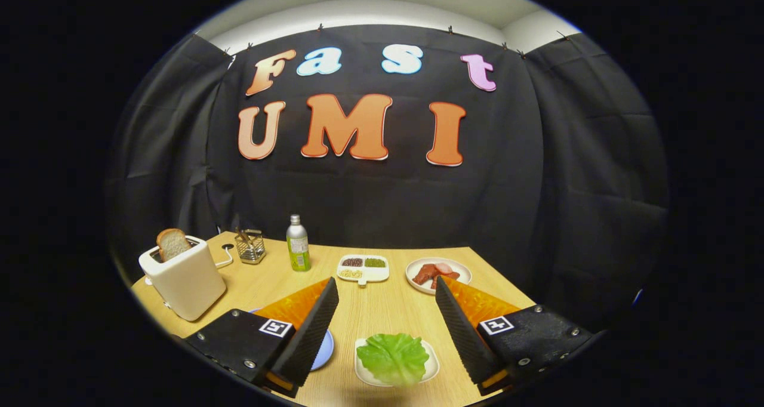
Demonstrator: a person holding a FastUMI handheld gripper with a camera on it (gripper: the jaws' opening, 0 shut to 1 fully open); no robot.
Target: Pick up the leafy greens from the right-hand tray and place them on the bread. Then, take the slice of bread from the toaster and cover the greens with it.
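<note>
A green lettuce leaf (394,357) lies on a small white tray (431,368) on the wooden table, low between my two fingers. My gripper (387,290) is open wide, held above the table, with nothing between its black ribbed pads (313,329). A blue plate (323,350) peeks out from under the left finger; what lies on it is hidden. At the far left stands a white toaster (185,278) with a slice of bread (172,243) sticking up out of its slot.
Beyond the fingers stand a green-labelled bottle (298,244), a wire holder (250,246), a white divided dish (363,268) of seeds and a plate (456,270) with meat slices. A white cable runs from the toaster. Black cloth walls close the table's back.
</note>
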